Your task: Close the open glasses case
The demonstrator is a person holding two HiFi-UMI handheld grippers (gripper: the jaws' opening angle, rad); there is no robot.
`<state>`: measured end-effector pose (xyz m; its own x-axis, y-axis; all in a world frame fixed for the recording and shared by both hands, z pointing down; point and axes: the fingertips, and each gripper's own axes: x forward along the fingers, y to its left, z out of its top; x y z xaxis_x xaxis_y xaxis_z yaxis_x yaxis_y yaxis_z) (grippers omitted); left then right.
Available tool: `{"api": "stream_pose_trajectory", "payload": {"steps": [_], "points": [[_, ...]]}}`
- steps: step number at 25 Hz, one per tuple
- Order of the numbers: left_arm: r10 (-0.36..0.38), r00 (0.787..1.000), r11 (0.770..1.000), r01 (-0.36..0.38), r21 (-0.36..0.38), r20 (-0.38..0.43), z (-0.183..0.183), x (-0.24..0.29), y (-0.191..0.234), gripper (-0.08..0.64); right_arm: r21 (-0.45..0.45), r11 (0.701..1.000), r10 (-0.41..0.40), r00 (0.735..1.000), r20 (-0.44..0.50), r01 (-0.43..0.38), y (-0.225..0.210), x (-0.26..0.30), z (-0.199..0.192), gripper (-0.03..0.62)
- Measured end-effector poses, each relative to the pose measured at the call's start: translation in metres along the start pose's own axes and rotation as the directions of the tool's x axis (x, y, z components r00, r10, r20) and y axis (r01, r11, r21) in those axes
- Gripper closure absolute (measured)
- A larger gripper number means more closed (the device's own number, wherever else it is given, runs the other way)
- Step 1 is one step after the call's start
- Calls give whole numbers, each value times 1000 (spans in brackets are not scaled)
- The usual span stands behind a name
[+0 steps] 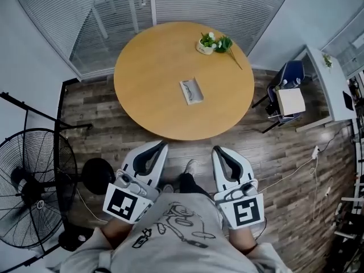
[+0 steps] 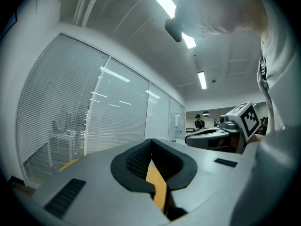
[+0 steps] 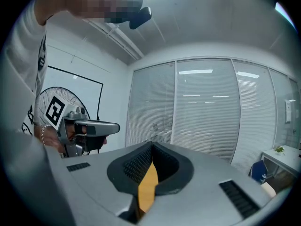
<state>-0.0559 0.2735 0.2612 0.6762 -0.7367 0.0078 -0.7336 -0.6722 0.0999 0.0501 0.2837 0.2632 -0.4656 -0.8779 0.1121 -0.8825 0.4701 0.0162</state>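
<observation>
Both closed, empty — left tool (image 1: 164,144), right tool (image 1: 216,149); glasses case (image 1: 191,91) open.

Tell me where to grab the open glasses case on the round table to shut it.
Take the glasses case by its lid's free long edge, seemingly the paler strip on its left, coming from above with the left gripper. It lies flat on the table, long sides running roughly away from you. The hinge is too small to confirm.

Table (image 1: 148,78) honey-tan; glasses case (image 1: 191,91) seemingly pale grey (small, far off); floor (image 1: 284,152) streaky brown planks.
</observation>
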Motion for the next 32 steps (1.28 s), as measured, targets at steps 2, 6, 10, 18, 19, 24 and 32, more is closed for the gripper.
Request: {"api": "stream_pose_trajectory", "payload": {"steps": [2, 6, 10, 18, 19, 24, 32], "points": [[5, 1000, 1000, -5, 0, -1, 1, 10, 0, 541, 1, 1000, 2, 1000, -2, -2, -11, 4, 0, 583], [15, 1000, 1000, -15, 3, -2, 2, 32, -1, 541, 3, 1000, 16, 1000, 3, -16, -31, 12, 3, 583], [22, 1000, 1000, -22, 8, -6, 3, 55, -5, 541, 2, 999, 37, 999, 5, -37, -52, 17, 4, 583], [30, 999, 999, -30, 14, -11, 3, 104, -15, 541, 5, 999, 52, 999, 9, -52, -100, 25, 5, 583], [30, 999, 999, -30, 15, -12, 4, 110, -17, 541, 5, 999, 53, 999, 10, -53, -106, 25, 6, 583], [28, 1000, 999, -28, 20, -9, 6, 138, -25, 541, 6, 998, 57, 998, 14, -57, -134, 27, 6, 583], [29, 999, 999, -28, 22, -15, -3, 167, -33, 541, 6, 998, 63, 998, 15, -63, -163, 31, -1, 583]]}}
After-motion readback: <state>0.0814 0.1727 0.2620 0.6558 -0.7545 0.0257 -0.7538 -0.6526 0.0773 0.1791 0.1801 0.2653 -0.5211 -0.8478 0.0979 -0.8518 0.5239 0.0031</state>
